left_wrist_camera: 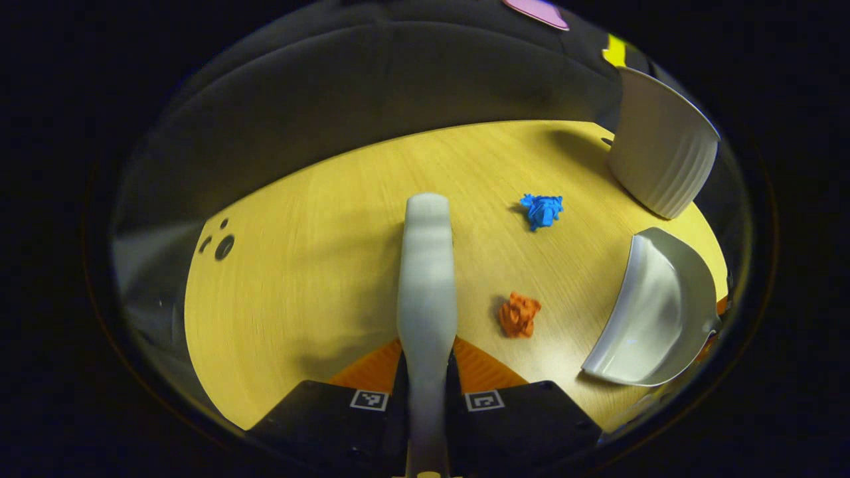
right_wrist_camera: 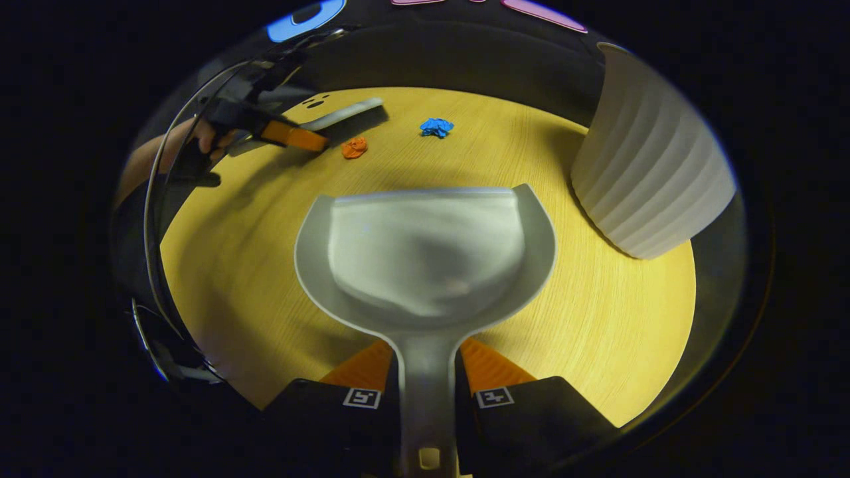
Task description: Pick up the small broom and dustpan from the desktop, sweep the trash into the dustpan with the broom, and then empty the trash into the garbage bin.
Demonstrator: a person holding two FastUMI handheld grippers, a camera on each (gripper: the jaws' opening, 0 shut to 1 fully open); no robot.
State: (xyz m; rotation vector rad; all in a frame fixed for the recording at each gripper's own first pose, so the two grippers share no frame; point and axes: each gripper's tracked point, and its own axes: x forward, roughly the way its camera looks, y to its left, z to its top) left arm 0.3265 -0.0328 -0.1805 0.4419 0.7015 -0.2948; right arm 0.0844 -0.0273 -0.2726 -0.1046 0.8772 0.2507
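Fingers of the left gripper [left_wrist_camera: 426, 392] are pinched on the broom [left_wrist_camera: 427, 279] at its handle, which runs straight out between them, so the head leads and the hand follows behind. The broom is carried above the tabletop [left_wrist_camera: 299, 265]; whether its far end touches the wood cannot be told. In the right gripper view this same gripper [right_wrist_camera: 292, 137] appears far off, a hand [right_wrist_camera: 199, 143] behind it, with the broom head [right_wrist_camera: 352, 113] just beside the orange paper wad [right_wrist_camera: 354, 147].

Fingers of the right gripper [right_wrist_camera: 428, 392] are pinched on the dustpan [right_wrist_camera: 425, 252] at its stem, mouth pointing away from the hand and toward the trash, which suits receiving a sweep. In the left gripper view the dustpan [left_wrist_camera: 654, 312] sits to the right of the orange paper wad [left_wrist_camera: 518, 315], apart from it.

Trash consists of two crumpled pieces, both loose on the tabletop [right_wrist_camera: 631, 312]: the orange one nearer the broom, and the blue paper wad [left_wrist_camera: 542, 210] farther out, also seen at [right_wrist_camera: 436, 127]. The two are apart from each other, and neither is in the pan.

The garbage bin [left_wrist_camera: 664, 159], ribbed and upright, stands at the far right edge of the tabletop, beyond the dustpan; the right gripper view shows it [right_wrist_camera: 654, 172] close by on the right.

Judgement: both tools are picked up; sweeping is not yet done. The orange wad lies between broom and pan, so it looks the natural first target.
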